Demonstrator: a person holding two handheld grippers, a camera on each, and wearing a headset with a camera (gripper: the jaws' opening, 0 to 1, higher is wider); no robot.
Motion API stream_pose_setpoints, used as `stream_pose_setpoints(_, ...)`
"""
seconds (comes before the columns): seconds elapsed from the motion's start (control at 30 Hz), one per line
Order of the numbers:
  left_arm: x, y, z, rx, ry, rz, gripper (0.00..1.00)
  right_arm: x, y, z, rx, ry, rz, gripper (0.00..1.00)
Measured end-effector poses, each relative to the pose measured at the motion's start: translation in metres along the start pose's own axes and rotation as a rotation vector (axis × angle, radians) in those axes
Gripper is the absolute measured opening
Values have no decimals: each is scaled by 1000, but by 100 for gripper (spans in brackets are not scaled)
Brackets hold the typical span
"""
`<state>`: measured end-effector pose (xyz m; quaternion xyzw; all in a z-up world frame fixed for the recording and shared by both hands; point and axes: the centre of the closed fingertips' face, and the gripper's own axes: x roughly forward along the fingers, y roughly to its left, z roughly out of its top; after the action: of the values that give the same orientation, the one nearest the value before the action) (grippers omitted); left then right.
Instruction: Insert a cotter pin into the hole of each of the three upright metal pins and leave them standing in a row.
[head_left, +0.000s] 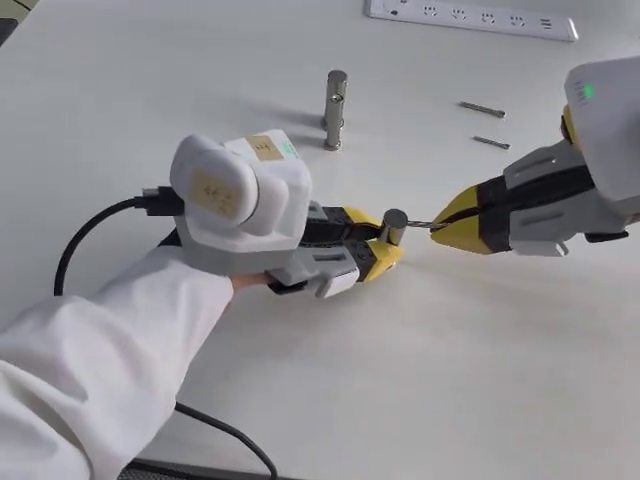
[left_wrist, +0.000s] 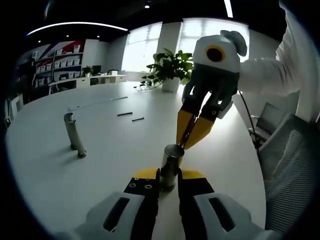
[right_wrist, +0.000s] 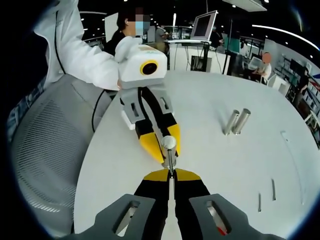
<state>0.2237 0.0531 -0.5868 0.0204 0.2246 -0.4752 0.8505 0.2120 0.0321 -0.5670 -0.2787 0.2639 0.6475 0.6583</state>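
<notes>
My left gripper (head_left: 386, 243) (left_wrist: 169, 176) is shut on a short upright metal pin (head_left: 394, 222) (left_wrist: 171, 159) that stands on the white table. From the right, my right gripper (head_left: 441, 224) (right_wrist: 171, 174) is shut on a thin cotter pin (head_left: 420, 224) (right_wrist: 171, 162), whose tip sits at the side of the held metal pin near its top (right_wrist: 170, 142). Whether the tip is in the hole is hidden. Two other metal pins (head_left: 335, 110) (left_wrist: 74, 134) (right_wrist: 237, 121) stand close together farther back. Two spare cotter pins (head_left: 482, 108) (head_left: 491, 142) lie on the table.
A white power strip (head_left: 470, 18) lies along the far edge of the table (head_left: 300, 400). A black cable (head_left: 90, 235) trails from the left gripper toward the near edge. A potted plant (left_wrist: 167, 67) stands at the far end.
</notes>
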Motion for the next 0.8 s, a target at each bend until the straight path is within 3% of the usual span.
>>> stream_pose_setpoints(0.37,2,-2,1,-2,8,-4,12,9,6,16,44,-22,6,0)
stream_pose_setpoints(0.47,2,-2,1,-14,9,-8,12,9,9,17,9,-24,10,0)
stream_pose_setpoints(0.8,2,-2,0,-10,12,-12,12,2,9,6,1,5,13,1)
